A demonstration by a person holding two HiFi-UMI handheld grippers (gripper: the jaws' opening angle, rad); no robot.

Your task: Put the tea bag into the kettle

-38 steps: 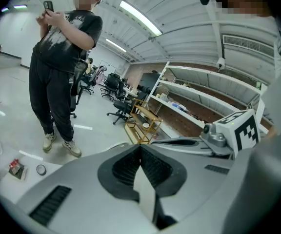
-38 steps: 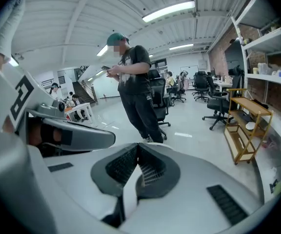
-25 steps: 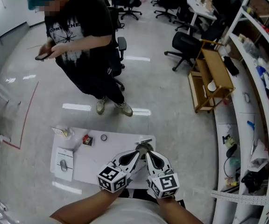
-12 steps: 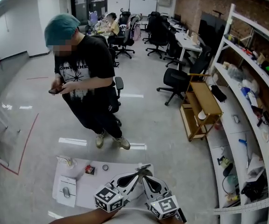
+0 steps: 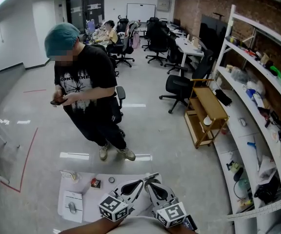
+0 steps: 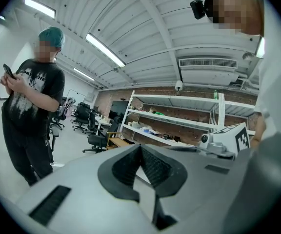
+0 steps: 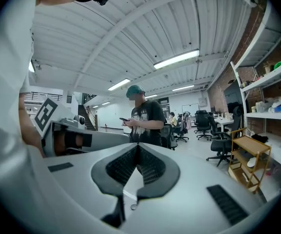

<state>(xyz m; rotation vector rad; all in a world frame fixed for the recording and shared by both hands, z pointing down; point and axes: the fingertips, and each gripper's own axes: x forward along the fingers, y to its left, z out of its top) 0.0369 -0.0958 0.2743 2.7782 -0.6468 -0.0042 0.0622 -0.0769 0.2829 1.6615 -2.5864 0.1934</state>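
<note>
Open-plan office, grey floor; a white tabletop lies at the bottom of the head view. I find the left gripper closed, pads together, nothing between them. The right gripper is likewise closed and empty. Their tips sit close together. Only the head view shows a small red-and-dark packet, apparently the tea bag, lying on the tabletop left of the tips. Both gripper views instead show a standing person holding a phone.

The left claw and the right claw are held close side by side, roughly level, angled inward so their tips almost meet. Each claw's jaws are pressed together with nothing between them.
</note>
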